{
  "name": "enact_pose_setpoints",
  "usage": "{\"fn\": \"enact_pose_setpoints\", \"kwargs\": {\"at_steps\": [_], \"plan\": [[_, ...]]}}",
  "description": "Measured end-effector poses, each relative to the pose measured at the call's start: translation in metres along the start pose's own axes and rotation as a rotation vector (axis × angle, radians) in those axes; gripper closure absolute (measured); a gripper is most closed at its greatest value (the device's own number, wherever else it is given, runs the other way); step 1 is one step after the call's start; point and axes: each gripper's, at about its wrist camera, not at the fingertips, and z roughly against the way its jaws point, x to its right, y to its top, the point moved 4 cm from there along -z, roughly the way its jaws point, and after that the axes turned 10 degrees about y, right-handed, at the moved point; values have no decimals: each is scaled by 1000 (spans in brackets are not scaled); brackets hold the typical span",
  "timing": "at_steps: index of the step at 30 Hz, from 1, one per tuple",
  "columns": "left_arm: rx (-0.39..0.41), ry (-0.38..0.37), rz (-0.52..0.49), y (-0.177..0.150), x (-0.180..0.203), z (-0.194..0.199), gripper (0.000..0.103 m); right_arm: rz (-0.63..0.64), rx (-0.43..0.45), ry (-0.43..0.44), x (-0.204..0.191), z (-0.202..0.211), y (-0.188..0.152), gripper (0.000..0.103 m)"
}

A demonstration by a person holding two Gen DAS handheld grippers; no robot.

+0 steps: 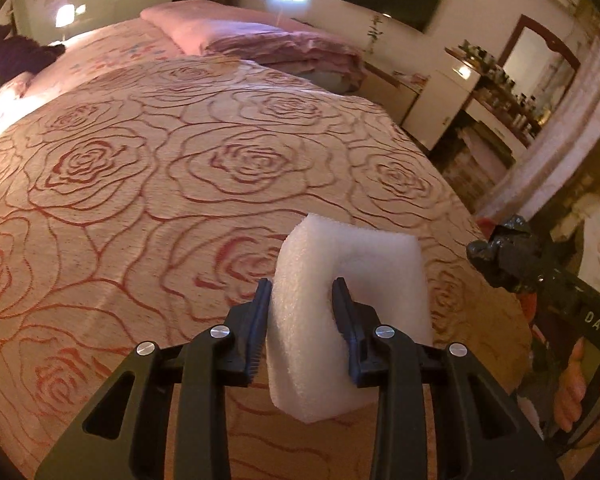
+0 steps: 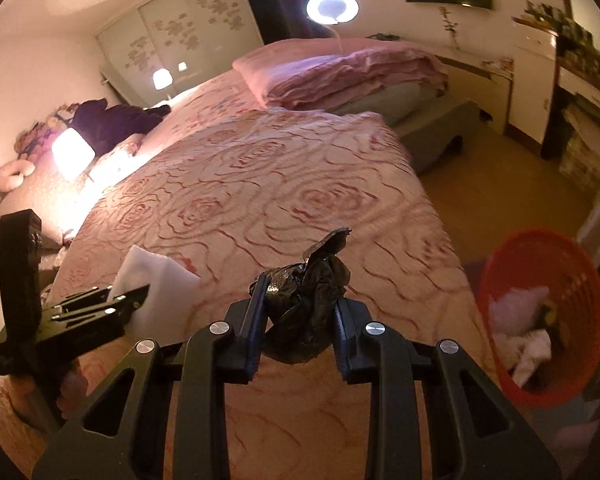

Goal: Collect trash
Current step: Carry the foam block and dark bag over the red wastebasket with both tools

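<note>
Trash fills both grippers over the bed: the right gripper (image 2: 300,304), clamped on a crumpled black bag (image 2: 306,312), is nearer the red basket (image 2: 580,280) at far right than the left gripper (image 1: 302,308), clamped on white foam (image 1: 352,280).

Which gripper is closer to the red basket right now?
Right. The right gripper, holding the black bag, is beside the red basket; the left gripper, with the white foam, sits farther off.
</note>
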Motion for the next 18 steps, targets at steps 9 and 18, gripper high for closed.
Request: {"fn": "enact_pose_setpoints", "kwargs": {"at_steps": [9, 18], "plan": [[10, -31, -15, -2, 19, 13, 73, -52, 46, -26, 28, 30, -12, 75], [1, -70, -17, 12, 38, 12, 73, -105, 118, -63, 59, 64, -6, 75]]}}
